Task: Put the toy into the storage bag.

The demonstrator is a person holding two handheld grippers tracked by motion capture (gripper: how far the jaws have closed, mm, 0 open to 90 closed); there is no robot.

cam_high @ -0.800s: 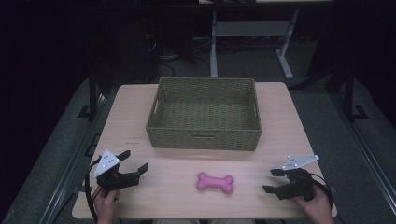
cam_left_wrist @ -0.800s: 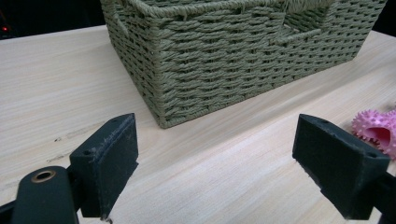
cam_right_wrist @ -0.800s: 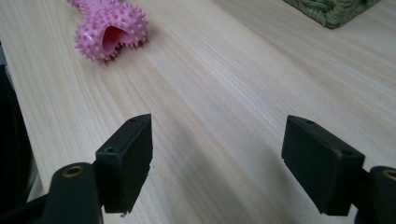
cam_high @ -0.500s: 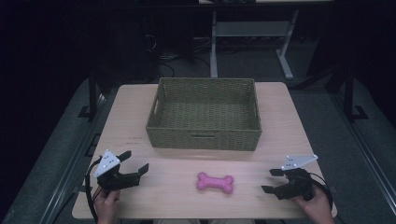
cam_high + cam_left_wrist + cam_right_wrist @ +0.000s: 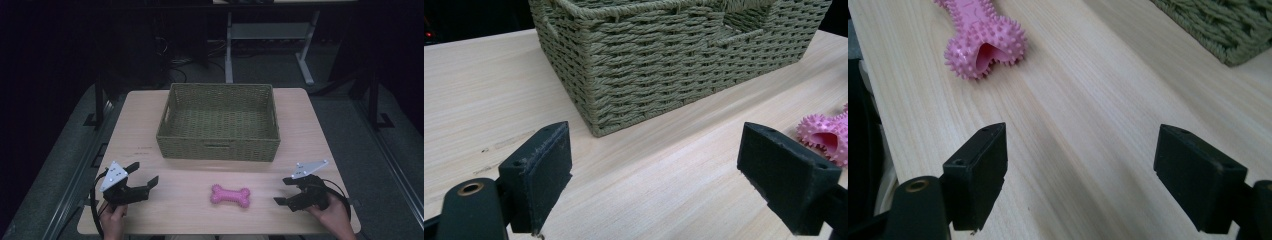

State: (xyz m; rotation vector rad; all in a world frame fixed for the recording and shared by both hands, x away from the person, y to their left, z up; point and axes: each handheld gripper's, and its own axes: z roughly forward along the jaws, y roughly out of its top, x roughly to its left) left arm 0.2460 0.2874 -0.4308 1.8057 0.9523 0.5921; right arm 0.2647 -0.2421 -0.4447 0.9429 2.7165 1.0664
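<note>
Overhead, we logged almost no change from the earlier frames: left gripper (image 5: 142, 180) and right gripper (image 5: 285, 191) sat low at the table's (image 5: 320, 135) near corners, jaws spread, empty. Pink bone toy (image 5: 230, 195) lay between them, before the woven basket (image 5: 218, 148). Left gripper view: jaws wide, basket corner ahead, toy at right edge. Right gripper view: jaws wide, toy beyond. We judged nothing begun.
</note>
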